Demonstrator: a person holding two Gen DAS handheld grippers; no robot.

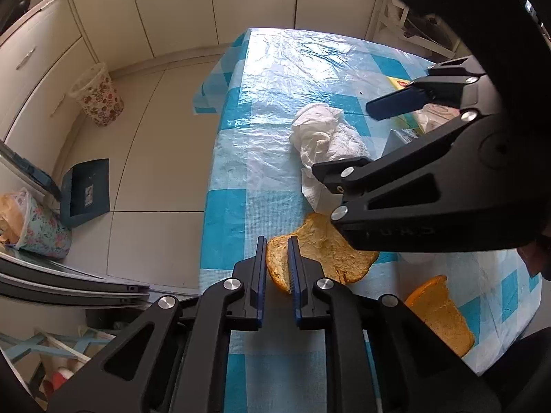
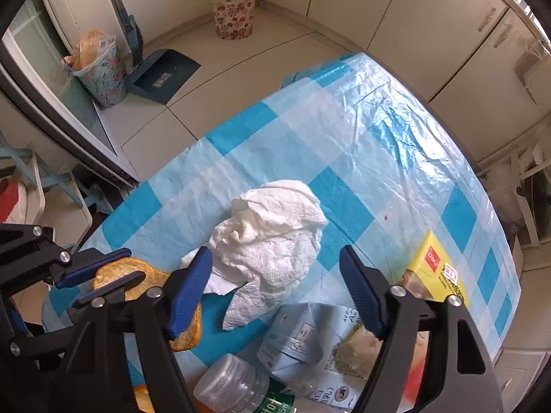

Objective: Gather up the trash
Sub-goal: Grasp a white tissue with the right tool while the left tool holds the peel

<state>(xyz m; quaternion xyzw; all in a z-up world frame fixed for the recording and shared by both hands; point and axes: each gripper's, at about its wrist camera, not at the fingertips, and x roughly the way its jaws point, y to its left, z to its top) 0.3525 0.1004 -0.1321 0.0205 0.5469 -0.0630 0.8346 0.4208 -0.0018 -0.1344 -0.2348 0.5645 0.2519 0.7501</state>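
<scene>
The left tongs (image 1: 277,265) are clenched on the near edge of a tan, flat bread slice (image 1: 323,251) lying at the left margin of the blue-and-white checked, plastic-covered desk (image 2: 344,127); the thin crust grip could tear or slip on lifting, dropping the slice to the floor. The slice's long axis appears to run along the desk edge, its broad face upward. Further right, the right tongs (image 2: 275,275) stand released astride the crumpled white paper towel (image 2: 272,237), not pressing it; closing off-centre could pinch only a loose fold.
</scene>
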